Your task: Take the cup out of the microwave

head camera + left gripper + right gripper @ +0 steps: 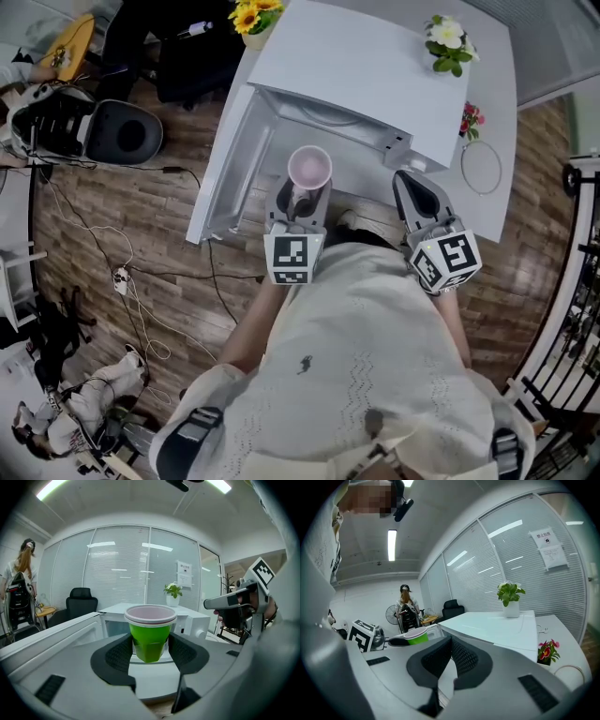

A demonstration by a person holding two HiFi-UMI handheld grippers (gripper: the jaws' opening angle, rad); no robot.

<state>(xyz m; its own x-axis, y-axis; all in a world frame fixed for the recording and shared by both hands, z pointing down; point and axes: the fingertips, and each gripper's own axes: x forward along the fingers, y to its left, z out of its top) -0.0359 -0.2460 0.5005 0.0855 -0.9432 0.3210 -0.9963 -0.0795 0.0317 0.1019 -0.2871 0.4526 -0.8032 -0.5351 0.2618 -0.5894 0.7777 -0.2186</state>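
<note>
A green cup [309, 169] with a pale pink inside hangs in front of the open white microwave [375, 84]. My left gripper [302, 192] is shut on the cup; in the left gripper view both dark pads press the green wall of the cup [150, 639], which stands upright above the microwave's floor. The microwave door [225, 178] is swung open to the left. My right gripper [412, 183] hovers to the right of the cup, in front of the microwave's control side, its jaws shut with nothing between them. The right gripper view shows the cup [415, 636] off to the left of the right gripper [450, 656].
On the white table stand yellow flowers [255, 17], a white-flowered plant [448, 42] and red flowers [472, 119] next to a coiled cable [481, 167]. Cables [141, 281] lie on the wood floor at left. A black chair [122, 131] and a person [21, 573] are further off.
</note>
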